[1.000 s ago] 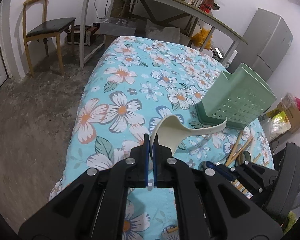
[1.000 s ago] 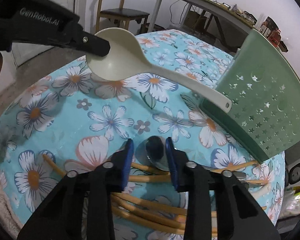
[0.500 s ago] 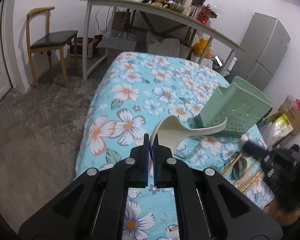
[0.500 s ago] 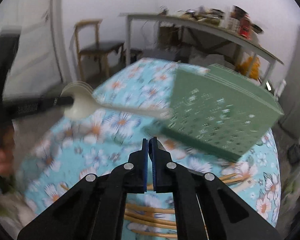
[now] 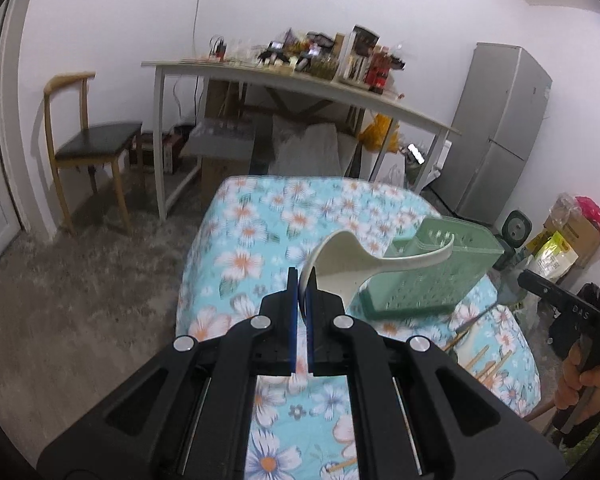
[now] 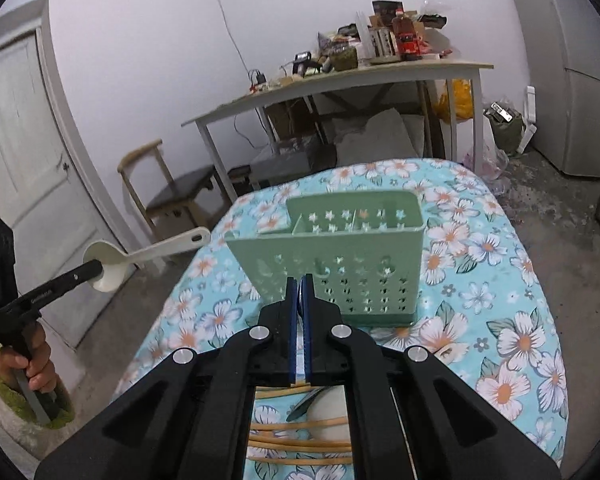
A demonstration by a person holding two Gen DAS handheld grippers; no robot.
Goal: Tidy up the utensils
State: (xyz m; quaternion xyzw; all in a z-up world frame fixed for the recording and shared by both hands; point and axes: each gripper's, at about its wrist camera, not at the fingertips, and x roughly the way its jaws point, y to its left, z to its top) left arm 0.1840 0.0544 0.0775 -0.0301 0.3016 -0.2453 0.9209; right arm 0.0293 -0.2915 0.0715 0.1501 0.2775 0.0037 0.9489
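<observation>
My left gripper (image 5: 300,280) is shut on the bowl rim of a cream plastic ladle (image 5: 348,268), held in the air with its handle pointing right toward the green utensil holder (image 5: 432,276). The ladle also shows in the right wrist view (image 6: 140,258), left of the table. My right gripper (image 6: 300,286) is shut on a metal spoon (image 6: 299,356), whose thin edge shows between the pads, lifted in front of the green holder (image 6: 340,256). The holder stands upright on the floral table (image 6: 500,280) with divided compartments. Wooden chopsticks (image 6: 300,440) lie below the gripper.
More chopsticks (image 5: 488,360) lie on the table's right side. A wooden chair (image 5: 88,148) and a cluttered white desk (image 5: 300,80) stand beyond the table. A grey fridge (image 5: 500,128) is at the back right. A white door (image 6: 20,160) is at left.
My right gripper closed on the metal spoon and lifted it off the table toward the holder. My left gripper raised the ladle higher and pulled back from the table.
</observation>
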